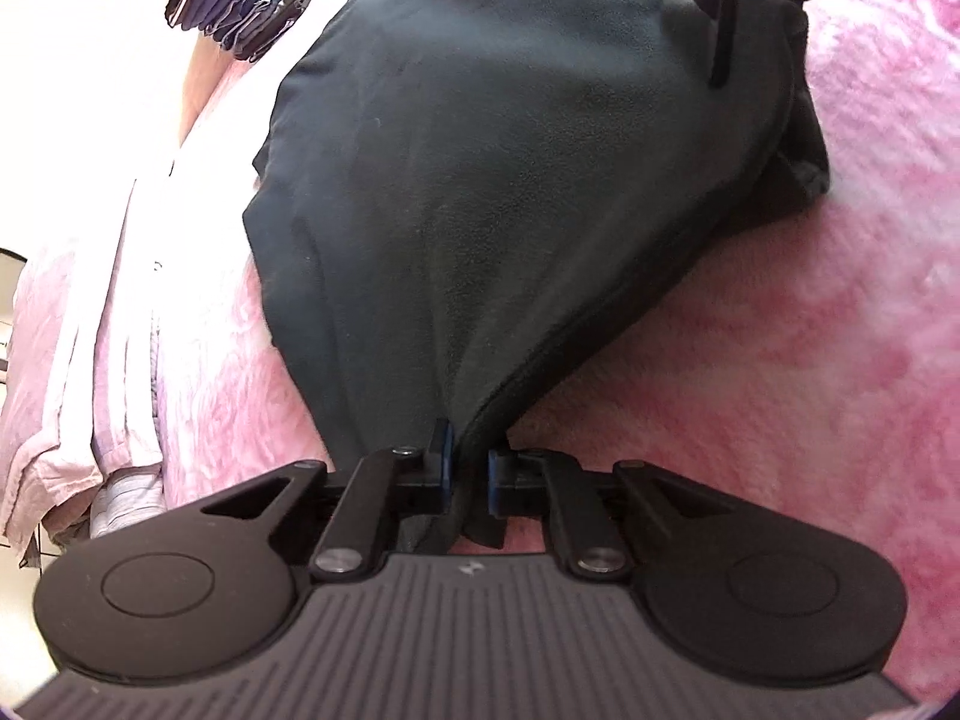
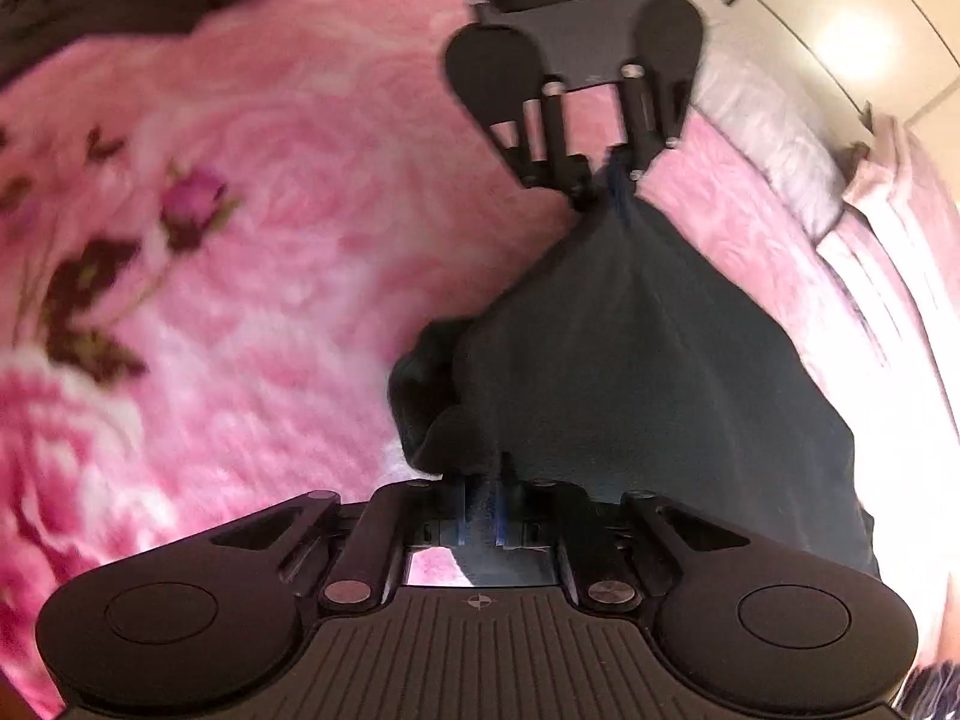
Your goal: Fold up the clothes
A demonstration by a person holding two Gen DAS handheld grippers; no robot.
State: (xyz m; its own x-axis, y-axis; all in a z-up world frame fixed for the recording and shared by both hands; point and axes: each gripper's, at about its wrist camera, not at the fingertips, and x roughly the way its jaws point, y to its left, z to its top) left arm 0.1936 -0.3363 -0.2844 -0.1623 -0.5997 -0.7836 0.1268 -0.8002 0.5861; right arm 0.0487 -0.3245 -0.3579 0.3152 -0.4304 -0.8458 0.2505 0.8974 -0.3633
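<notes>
Two hand-held grippers, left hand-held gripper (image 1: 470,474) and right hand-held gripper (image 2: 482,507), clamping dark garment (image 1: 480,180), pink blanket (image 1: 780,360)

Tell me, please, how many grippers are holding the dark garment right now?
2. The left gripper pinches one end of the dark garment near its camera; the right gripper clamps the opposite end. The cloth hangs between them above the pink blanket.

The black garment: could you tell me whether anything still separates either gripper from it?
Nothing visible does. The left gripper is shut on one corner of the black garment, and the right gripper is shut on another, the cloth stretched between them above the pink blanket.
</notes>
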